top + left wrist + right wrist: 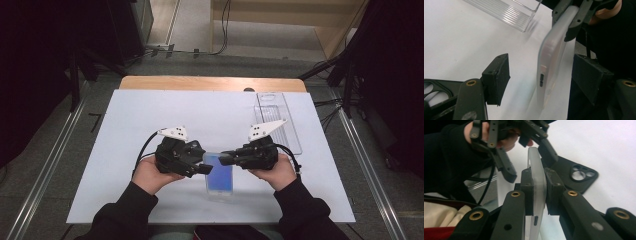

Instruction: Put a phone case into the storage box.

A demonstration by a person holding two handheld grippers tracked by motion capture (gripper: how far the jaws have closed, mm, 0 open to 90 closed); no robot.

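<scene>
White matte tabletop [150, 115]; right tongs [539, 192] pinch frosted, rounded case [537, 172].

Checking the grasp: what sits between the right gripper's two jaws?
The frosted phone case, clamped edge-on by the right gripper in the right gripper view.

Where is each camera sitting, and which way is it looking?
High view: sits above the person's side, looks forward and down on the white table; forearms, hands, the left gripper and right gripper show.
Left gripper view: rides on the left gripper, looks along its open jaws at the frosted phone case and a clear tray.
Right gripper view: rides on the right gripper, whose jaws clamp the case edge; a black phone case lies beyond.
Shared: both gripper views show the frosted case and the other hand.
</scene>
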